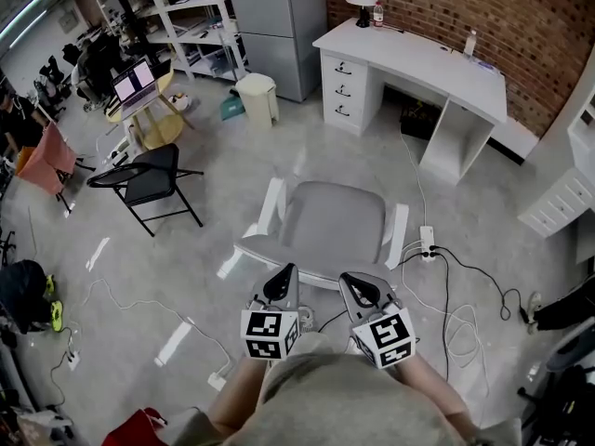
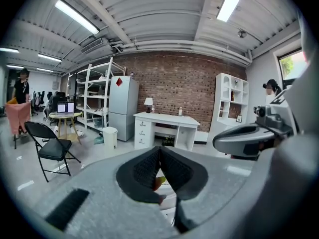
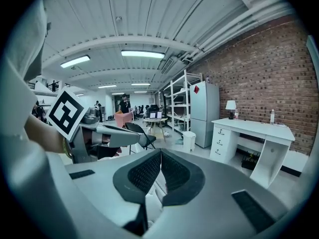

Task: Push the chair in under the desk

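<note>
A grey chair [image 1: 335,223] with white armrests stands in the middle of the floor, facing the white desk [image 1: 418,63] at the brick wall. It is well short of the desk. My left gripper [image 1: 289,269] and right gripper [image 1: 347,278] are side by side at the chair's near edge, both shut and empty. Whether their tips touch the chair I cannot tell. In the left gripper view the shut left gripper [image 2: 159,149] points toward the desk [image 2: 167,121], with the right gripper [image 2: 249,141] beside it. The right gripper view shows the shut right gripper [image 3: 160,152] and the desk [image 3: 254,127].
A power strip [image 1: 428,242] with cables lies on the floor right of the chair. A black folding chair [image 1: 149,179] stands to the left, and a bin [image 1: 258,96] and a grey fridge [image 1: 279,17] beyond it. White drawers [image 1: 562,198] are at the right.
</note>
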Demonstrator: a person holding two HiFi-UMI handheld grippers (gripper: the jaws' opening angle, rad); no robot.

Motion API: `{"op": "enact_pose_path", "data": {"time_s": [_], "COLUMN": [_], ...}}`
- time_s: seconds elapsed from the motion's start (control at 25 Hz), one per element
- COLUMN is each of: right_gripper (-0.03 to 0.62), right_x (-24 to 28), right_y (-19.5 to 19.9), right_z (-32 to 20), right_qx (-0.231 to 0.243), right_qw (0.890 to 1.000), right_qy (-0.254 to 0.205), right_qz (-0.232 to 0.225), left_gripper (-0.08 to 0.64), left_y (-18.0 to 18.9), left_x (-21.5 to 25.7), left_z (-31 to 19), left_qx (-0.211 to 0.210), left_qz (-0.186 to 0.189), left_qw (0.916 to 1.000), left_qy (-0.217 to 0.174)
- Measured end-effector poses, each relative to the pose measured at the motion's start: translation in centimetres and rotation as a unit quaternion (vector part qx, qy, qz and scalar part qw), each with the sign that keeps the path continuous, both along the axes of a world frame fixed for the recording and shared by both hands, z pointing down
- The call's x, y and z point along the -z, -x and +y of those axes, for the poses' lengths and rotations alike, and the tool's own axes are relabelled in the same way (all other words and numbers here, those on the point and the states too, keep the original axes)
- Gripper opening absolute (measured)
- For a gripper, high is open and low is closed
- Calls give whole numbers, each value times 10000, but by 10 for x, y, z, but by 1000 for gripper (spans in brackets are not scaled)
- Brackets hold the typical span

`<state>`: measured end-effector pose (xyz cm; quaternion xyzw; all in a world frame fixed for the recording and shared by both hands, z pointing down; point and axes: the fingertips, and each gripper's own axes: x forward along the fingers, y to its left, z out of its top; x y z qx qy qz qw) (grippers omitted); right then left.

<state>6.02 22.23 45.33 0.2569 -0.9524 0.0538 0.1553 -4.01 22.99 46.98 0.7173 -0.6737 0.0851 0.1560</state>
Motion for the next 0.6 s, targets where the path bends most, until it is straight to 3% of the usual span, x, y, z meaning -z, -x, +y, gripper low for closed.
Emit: {"op": "enact_pose_path", "data": {"time_s": [0.32, 0.6], "right_gripper": [8, 9], "right_x": [-13, -24], "right_y": [19, 37], "right_z": [-21, -31], "right_qx": [-49, -105], "right_qw": [9997, 9989], "right_qy": [97, 201], "right_qz": [230, 399], "left_gripper": [11, 12], "left_y": [18, 26], "left_x": [-17, -35], "left_z": [-22, -34], "left_qx": [-497, -1226], "left_qz": [-143, -247], "left_qw": [9982, 9898], "left_qy": [311, 679]}}
